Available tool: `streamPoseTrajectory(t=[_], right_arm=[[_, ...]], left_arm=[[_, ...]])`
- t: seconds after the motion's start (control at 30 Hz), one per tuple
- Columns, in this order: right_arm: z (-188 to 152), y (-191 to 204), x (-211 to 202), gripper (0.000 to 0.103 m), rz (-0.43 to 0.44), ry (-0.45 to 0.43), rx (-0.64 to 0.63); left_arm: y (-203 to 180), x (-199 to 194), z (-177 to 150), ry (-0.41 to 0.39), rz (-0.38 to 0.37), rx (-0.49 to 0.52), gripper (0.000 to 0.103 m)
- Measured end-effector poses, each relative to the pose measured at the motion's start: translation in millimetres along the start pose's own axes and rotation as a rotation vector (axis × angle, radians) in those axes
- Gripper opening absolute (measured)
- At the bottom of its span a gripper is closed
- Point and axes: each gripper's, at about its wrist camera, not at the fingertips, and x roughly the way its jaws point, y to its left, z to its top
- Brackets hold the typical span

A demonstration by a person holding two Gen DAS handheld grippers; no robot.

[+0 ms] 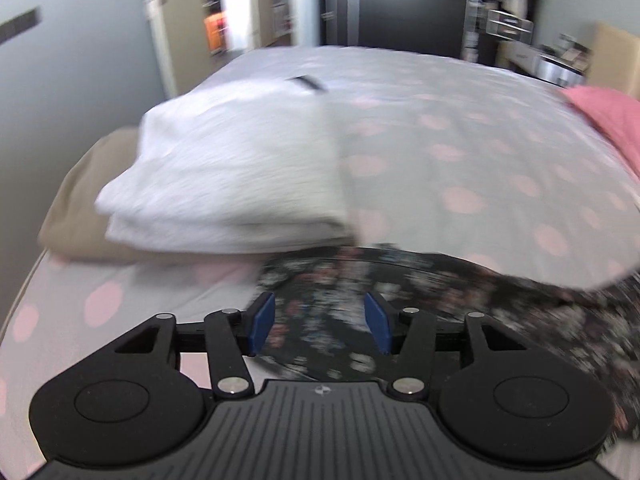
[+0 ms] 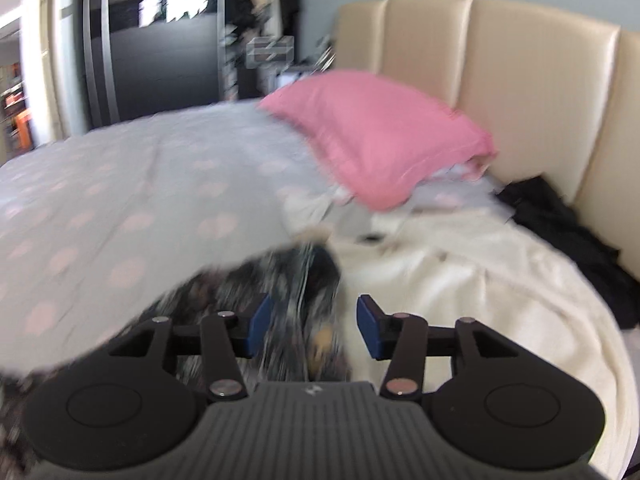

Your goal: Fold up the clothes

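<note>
In the left wrist view, the left gripper (image 1: 319, 326) is hovering with its blue pads spread apart and nothing pinched between them. Directly under and ahead of it, a dark floral garment (image 1: 400, 292) is lying on the bed (image 1: 460, 140), whose grey cover is carrying pale pink dots. Beyond and to the left, a folded white garment (image 1: 232, 168) is sitting on top of a folded beige one (image 1: 76, 200), both blurred. A pink pillow (image 1: 608, 116) is showing at the right edge.

In the right wrist view, the right gripper (image 2: 309, 326) is also standing open, empty. The dark floral garment (image 2: 280, 280) is lying bunched beneath its left pad, running off to the lower left, heavily blurred. To the right, a cream blanket (image 2: 480, 280) is spreading over the bed (image 2: 120, 184). The pink pillow (image 2: 380, 132) is resting near the cream padded headboard (image 2: 520, 80), and a black garment (image 2: 568, 224) is lying against the headboard's foot.
</note>
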Motion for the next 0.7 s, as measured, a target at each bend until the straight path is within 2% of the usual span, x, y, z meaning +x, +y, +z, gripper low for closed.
streamPoseTrajectory(t=[0.23,0.37,0.7], right_arm=[[-29,-14,-33,0.052,0.147,0.044,-0.067],[-50,-7,-52,0.052,0.203,0.040,-0.172],[-106,31,-90,0.053,0.332,0.031,-0.403]], left_arm=[[-60,-22,-13,-0.003,-0.140,0.167,0.054],[-98,-32,-25,-0.021,-0.184,0.292,0.056],[-200,-41,-93,0.014,-0.325,0.554,0.057]])
